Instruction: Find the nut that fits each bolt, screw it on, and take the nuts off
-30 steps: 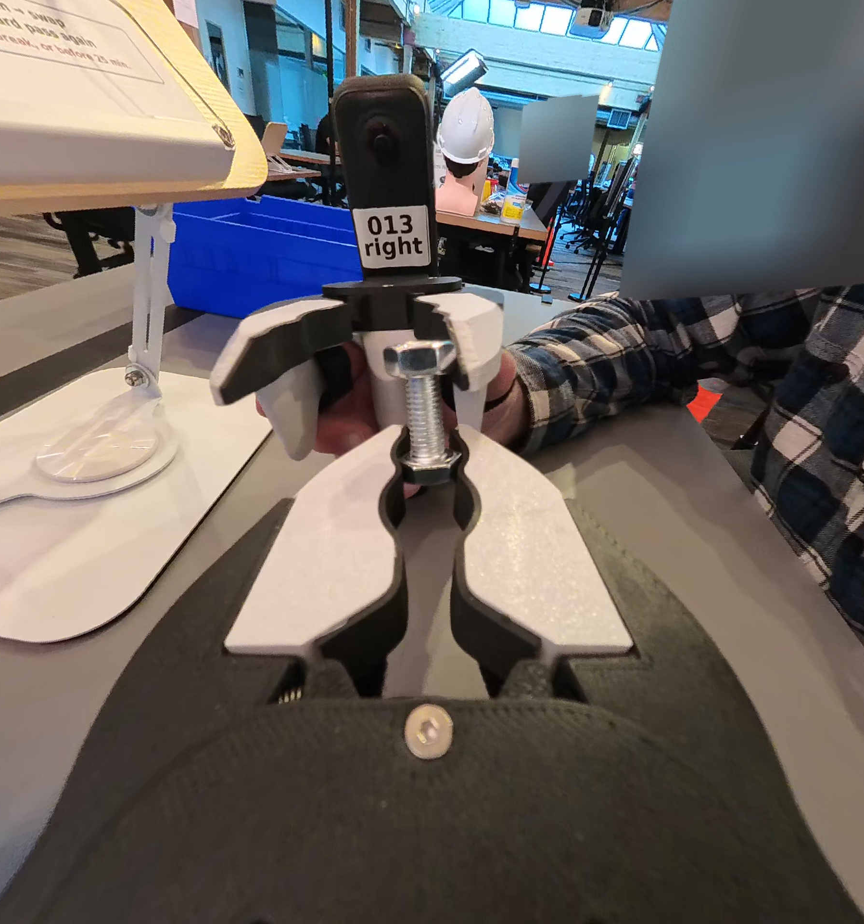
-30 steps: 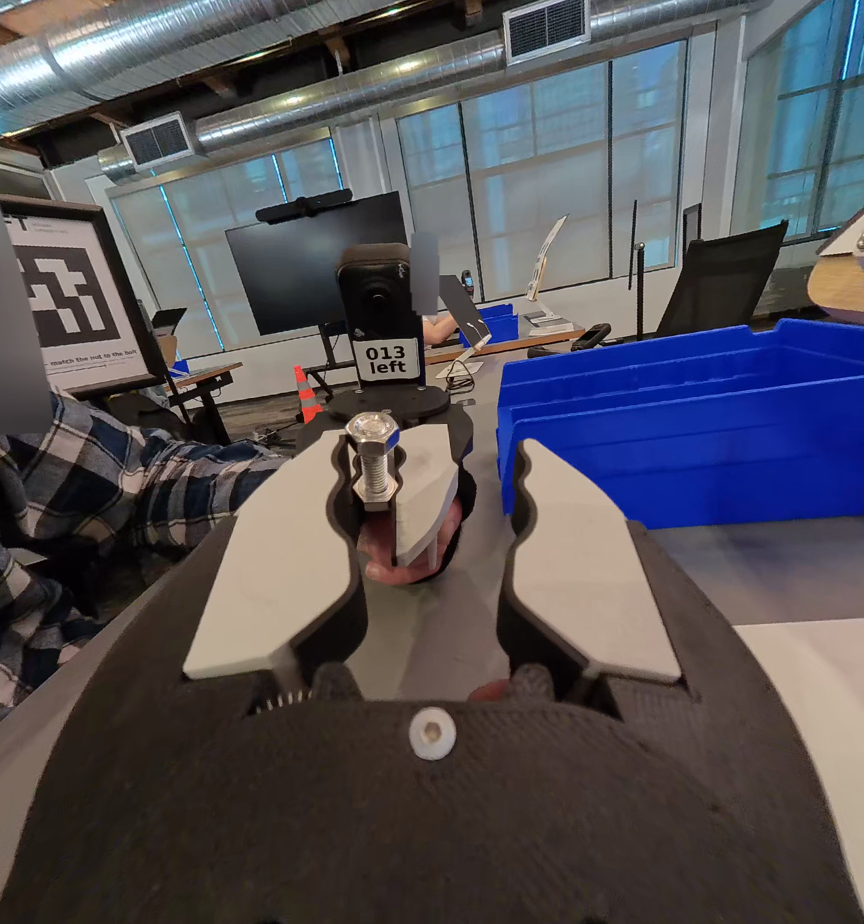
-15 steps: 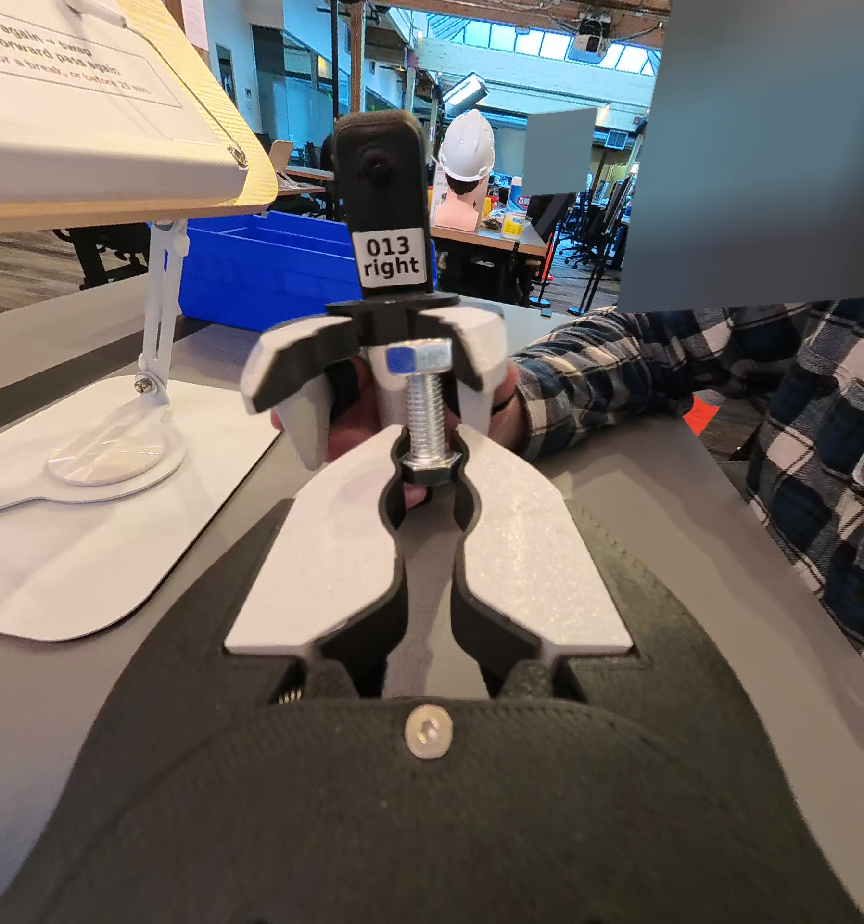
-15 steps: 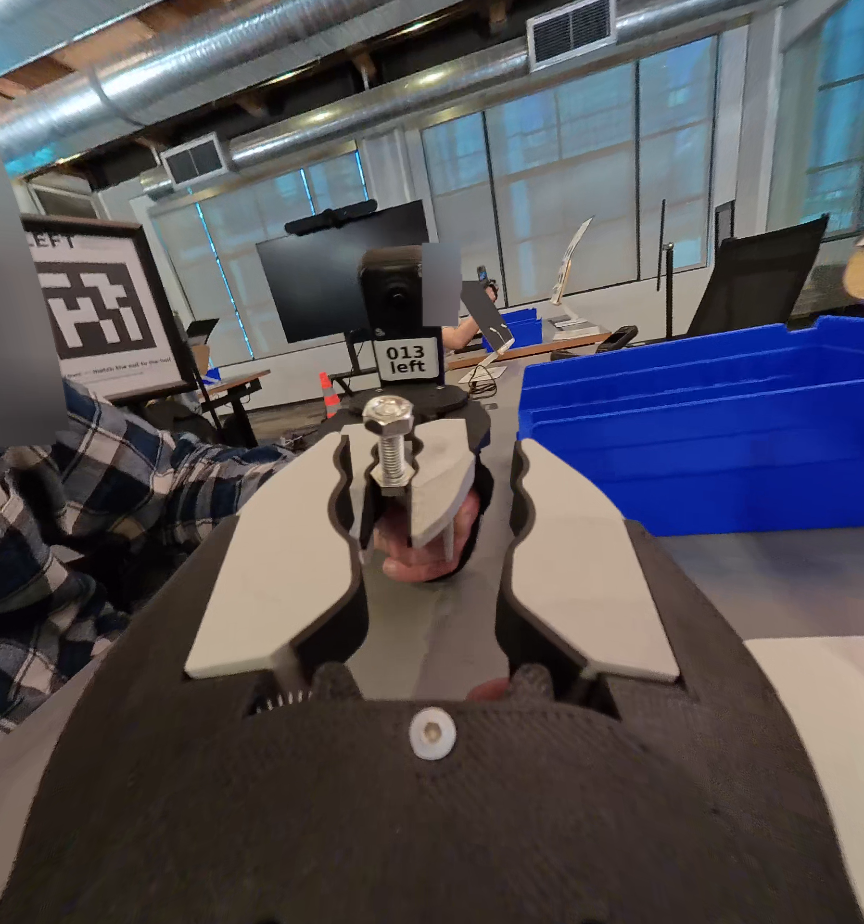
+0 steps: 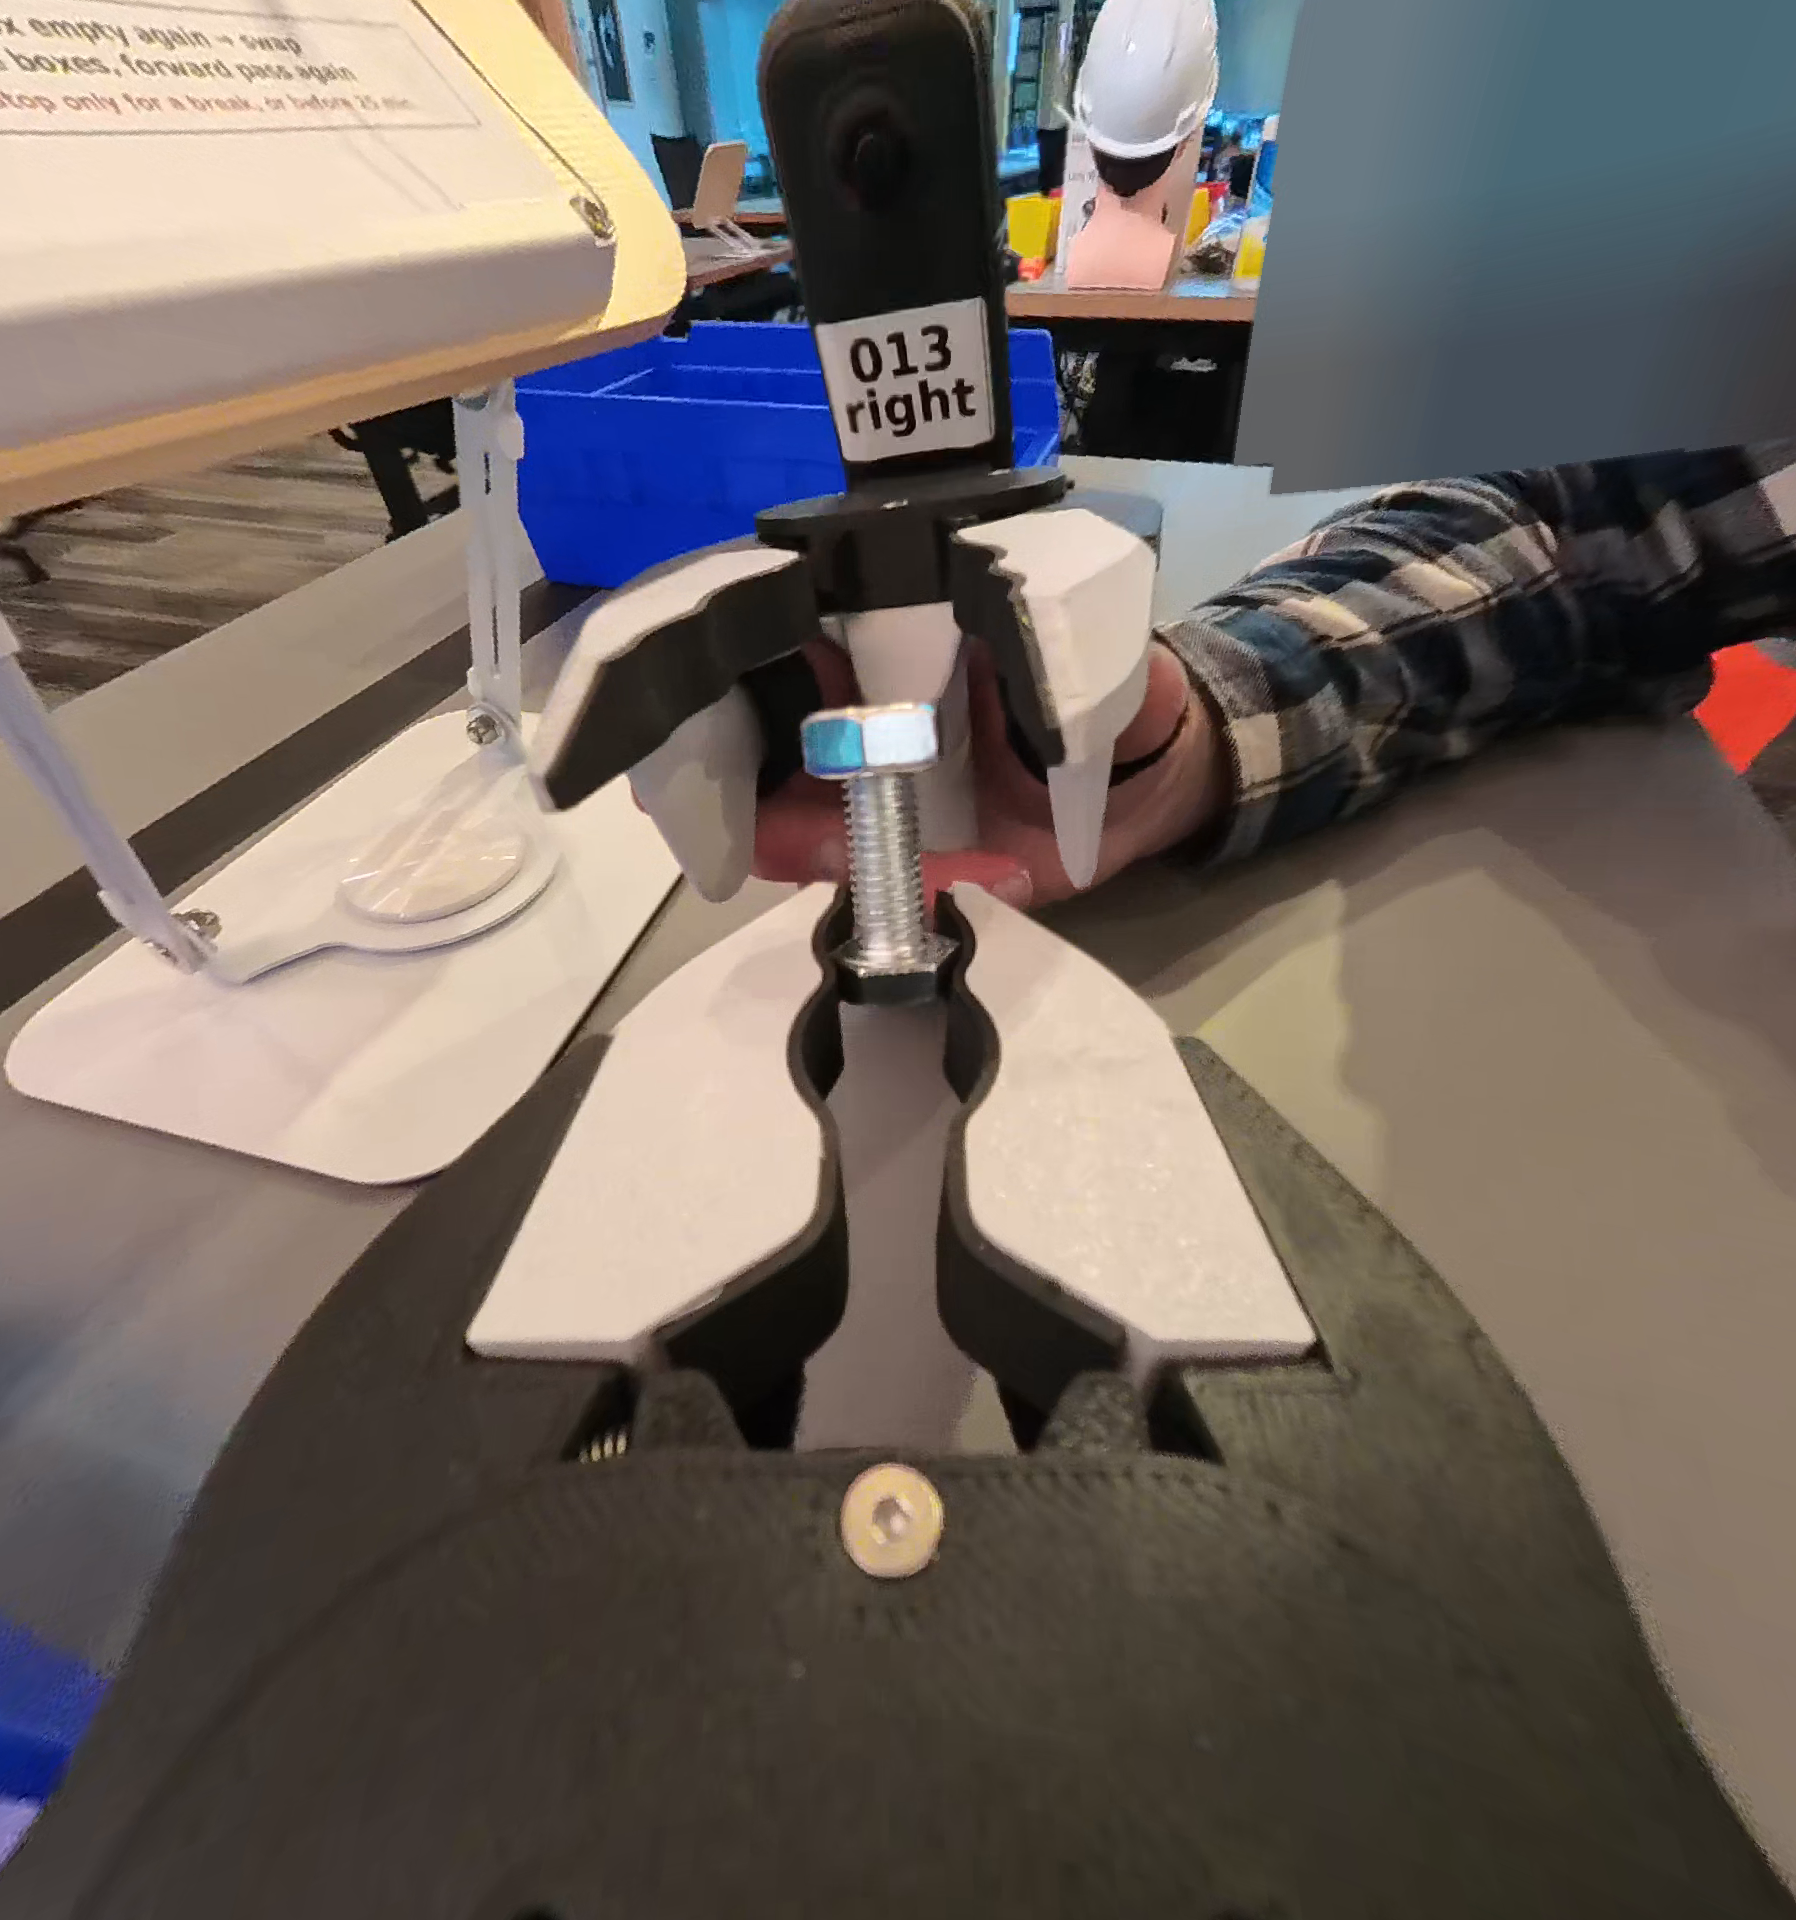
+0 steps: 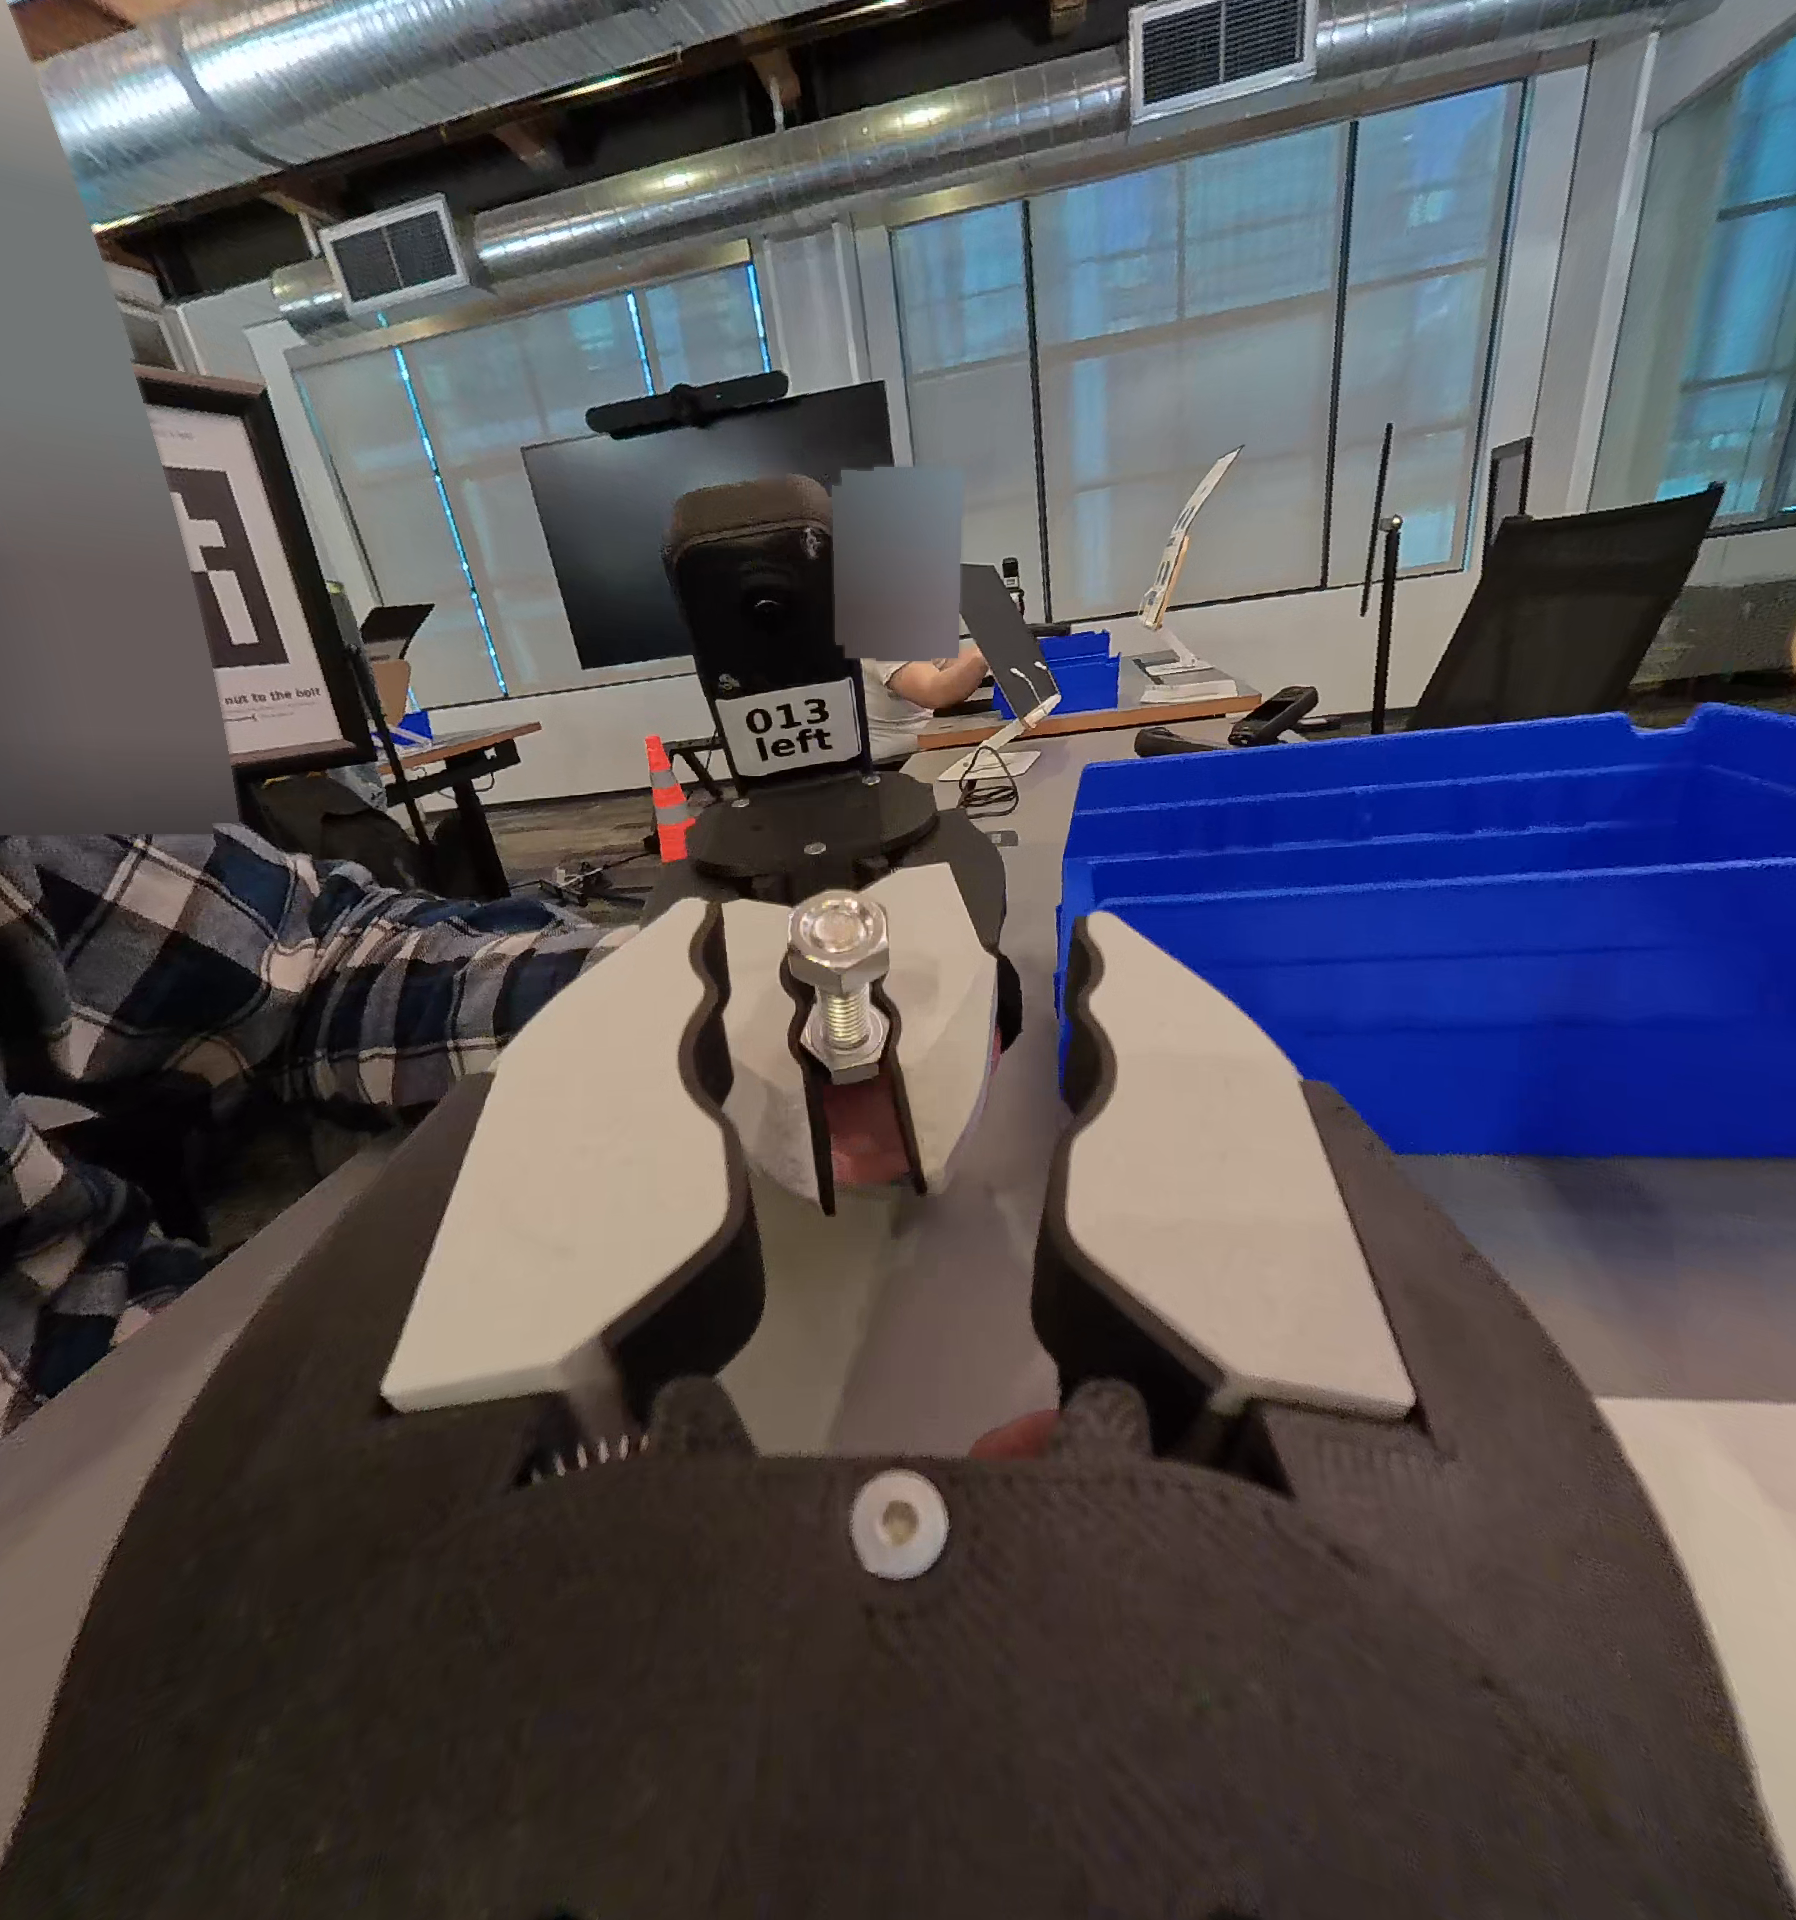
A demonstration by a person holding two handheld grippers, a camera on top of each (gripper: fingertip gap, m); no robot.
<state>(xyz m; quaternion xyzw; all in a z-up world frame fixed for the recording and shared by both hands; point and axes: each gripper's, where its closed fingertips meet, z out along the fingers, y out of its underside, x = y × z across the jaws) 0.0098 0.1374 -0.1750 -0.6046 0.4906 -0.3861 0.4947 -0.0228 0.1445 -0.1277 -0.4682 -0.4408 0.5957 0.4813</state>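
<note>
My left gripper (image 5: 889, 935) is shut on a silver hex nut (image 5: 889, 968) threaded on the lower end of a silver bolt (image 5: 881, 831). The bolt stands upright with its hex head (image 5: 870, 740) on top. My right gripper (image 5: 852, 665) faces it from just behind the bolt head, open, with nothing in its grasp. In the right wrist view the bolt head (image 6: 837, 930) and the nut (image 6: 844, 1049) show just past the wide-apart fingers of my right gripper (image 6: 889, 925). Its pads do not touch the bolt. My left gripper (image 6: 844, 1070) holds the nut there.
A blue bin (image 6: 1445, 935) stands on the grey table (image 5: 1393, 1039) right of my right gripper; it also shows in the left wrist view (image 5: 686, 416). A white stand (image 5: 281, 987) carrying a tilted board is on the left. A plaid sleeve (image 5: 1445, 623) reaches in. Some 5 cm of space lies between my two pairs of fingers.
My right gripper has come closer to the bolt and stays open, so the bolt head now sits nearer the middle between its fingers. My left gripper keeps its hold on the nut.
</note>
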